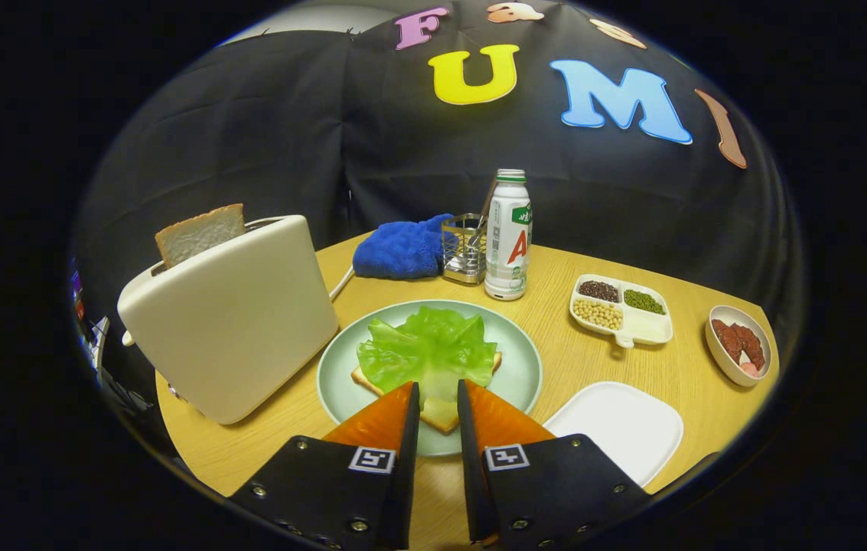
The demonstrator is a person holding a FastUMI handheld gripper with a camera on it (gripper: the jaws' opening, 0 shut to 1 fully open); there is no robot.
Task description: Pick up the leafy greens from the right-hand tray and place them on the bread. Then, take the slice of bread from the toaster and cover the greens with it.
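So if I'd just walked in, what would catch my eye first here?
Probably the bright green lettuce leaf draped over a bread slice on the pale green plate, just ahead of the gripper, whose fingers stand slightly apart and hold nothing. Next, the cream toaster beside the plate, with a slice of bread sticking up from its slot.

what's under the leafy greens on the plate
A bread slice lies under the leafy greens on the plate; its corners show, its middle is covered. The hand-held gripper is open above its near corner.
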